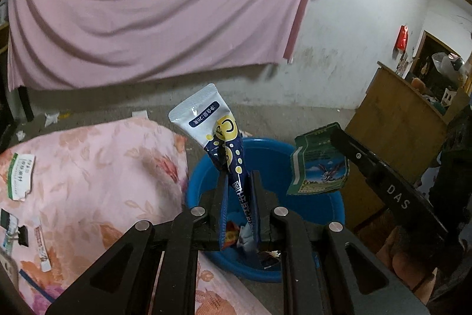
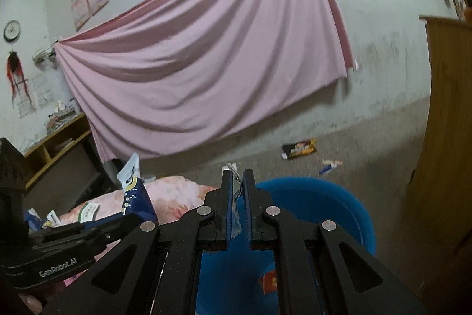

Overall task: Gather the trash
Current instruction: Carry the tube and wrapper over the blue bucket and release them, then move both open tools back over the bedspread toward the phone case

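Floor gap: blue basin (image 1: 333, 208) rim beside quilt (image 1: 97, 167).

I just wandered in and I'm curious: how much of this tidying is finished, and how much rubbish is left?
Some is done: wrappers already lie in the blue basin. In hand: the left gripper pinches a navy and white sachet, and the right gripper a green packet, both over the basin, not yet dropped. Left: a torn white label on the floral quilt and a dark wrapper on the floor.

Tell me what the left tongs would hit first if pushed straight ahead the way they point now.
Probably the far inner wall of the blue basin, which lies beyond the left tongs and the wrapper they grip; depth is uncertain, so they might clear its rim.
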{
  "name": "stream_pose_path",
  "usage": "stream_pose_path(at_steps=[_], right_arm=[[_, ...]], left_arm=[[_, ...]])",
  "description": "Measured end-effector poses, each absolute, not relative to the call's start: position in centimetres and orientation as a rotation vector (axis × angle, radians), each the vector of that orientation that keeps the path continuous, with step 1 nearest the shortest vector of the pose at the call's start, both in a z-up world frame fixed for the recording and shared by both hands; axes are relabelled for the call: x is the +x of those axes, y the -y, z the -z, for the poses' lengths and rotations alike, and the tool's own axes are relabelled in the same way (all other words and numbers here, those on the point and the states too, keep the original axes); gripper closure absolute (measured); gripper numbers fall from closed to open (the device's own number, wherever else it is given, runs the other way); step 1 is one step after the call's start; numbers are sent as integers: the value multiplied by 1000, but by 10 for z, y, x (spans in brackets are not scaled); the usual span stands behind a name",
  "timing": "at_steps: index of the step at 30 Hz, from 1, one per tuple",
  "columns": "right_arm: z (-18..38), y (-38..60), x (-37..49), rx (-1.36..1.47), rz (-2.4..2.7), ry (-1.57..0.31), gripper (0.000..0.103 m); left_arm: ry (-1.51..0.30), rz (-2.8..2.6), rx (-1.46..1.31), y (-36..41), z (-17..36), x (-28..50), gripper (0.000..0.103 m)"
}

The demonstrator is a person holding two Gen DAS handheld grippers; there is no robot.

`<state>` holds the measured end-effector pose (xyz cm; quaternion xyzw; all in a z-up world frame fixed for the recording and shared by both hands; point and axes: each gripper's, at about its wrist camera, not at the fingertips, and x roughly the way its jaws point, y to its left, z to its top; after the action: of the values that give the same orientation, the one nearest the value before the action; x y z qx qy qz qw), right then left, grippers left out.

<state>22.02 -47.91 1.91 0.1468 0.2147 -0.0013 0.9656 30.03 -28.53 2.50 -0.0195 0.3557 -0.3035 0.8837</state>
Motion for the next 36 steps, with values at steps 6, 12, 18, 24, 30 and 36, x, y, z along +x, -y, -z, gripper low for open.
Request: stream_pose_path(at_steps=[6, 12, 18, 24, 30, 36], right_arm=[[-19, 479, 219, 295, 8, -459, 92], [-22, 478, 221, 283, 7, -449, 74], [-26, 474, 222, 266, 5, -421, 73], [-36, 464, 221, 255, -18, -362, 58], [-46, 443, 220, 223, -54, -298, 39], [-56, 415, 215, 219, -122, -219, 5]], left_arm=[[-738, 636, -75, 287, -26, 301, 69], [-730, 598, -88, 275, -31, 302, 69], [-690, 542, -104, 255, -36, 297, 67], [-638, 488, -99, 234, -51, 289, 67], [-578, 420, -104, 206, -65, 276, 47], [-459, 266, -133, 163, -75, 257, 3]])
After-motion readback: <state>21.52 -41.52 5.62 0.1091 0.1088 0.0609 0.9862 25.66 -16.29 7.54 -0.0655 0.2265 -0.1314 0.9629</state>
